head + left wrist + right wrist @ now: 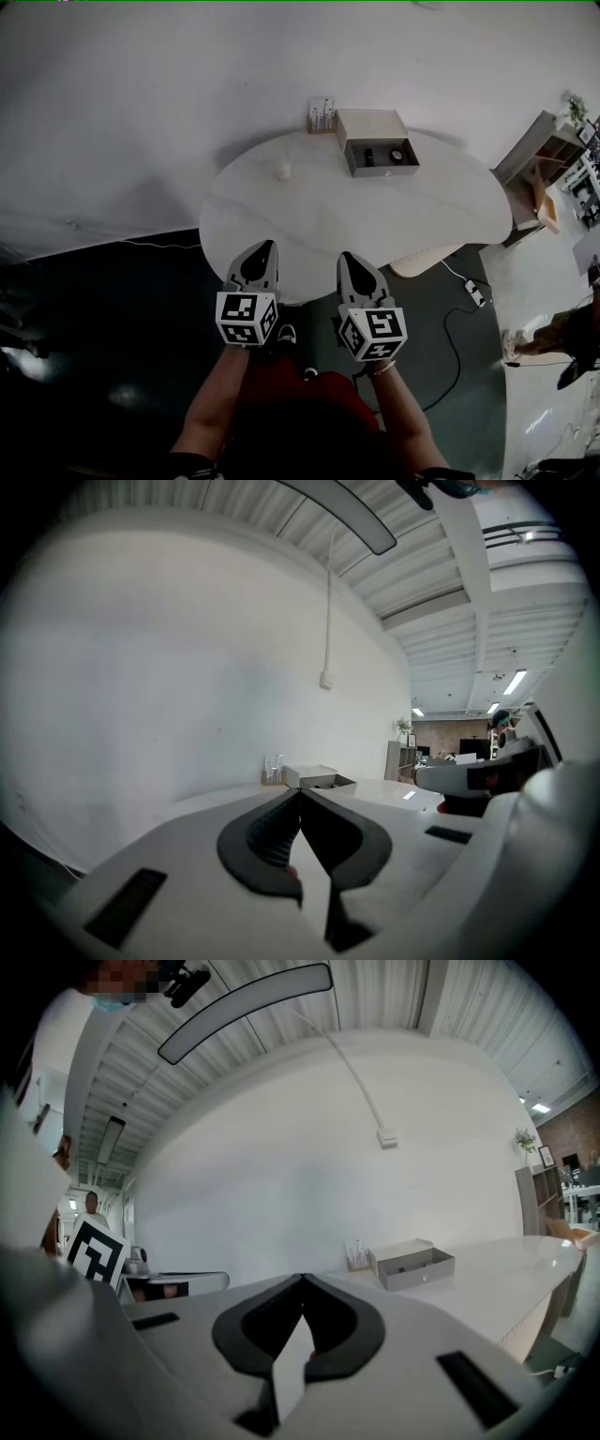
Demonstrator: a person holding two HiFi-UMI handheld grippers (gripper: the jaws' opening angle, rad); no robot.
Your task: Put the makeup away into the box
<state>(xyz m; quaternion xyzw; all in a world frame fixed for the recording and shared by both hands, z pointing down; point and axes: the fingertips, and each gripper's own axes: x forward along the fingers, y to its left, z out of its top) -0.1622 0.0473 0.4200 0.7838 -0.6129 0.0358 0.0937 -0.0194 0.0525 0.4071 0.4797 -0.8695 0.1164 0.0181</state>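
The left tongs (267, 246) and right tongs (347, 256) are both pressed together and empty, well short of the box (384, 171) on the worktop (375, 225). A small pale makeup piece (283, 172) lies left of the box. It is probably light, hard and a little slippery, so it is best pinched across its middle. It is too small to tell its long axis.

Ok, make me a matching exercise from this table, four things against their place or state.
Things: 1 grey box; 2 small white item; 3 small rack; 4 left gripper.
Place or state: A shut, empty; B open; C beside the box, at the far edge of the table; D alone, left of the box.
Pairs: 1-B, 2-D, 3-C, 4-A.
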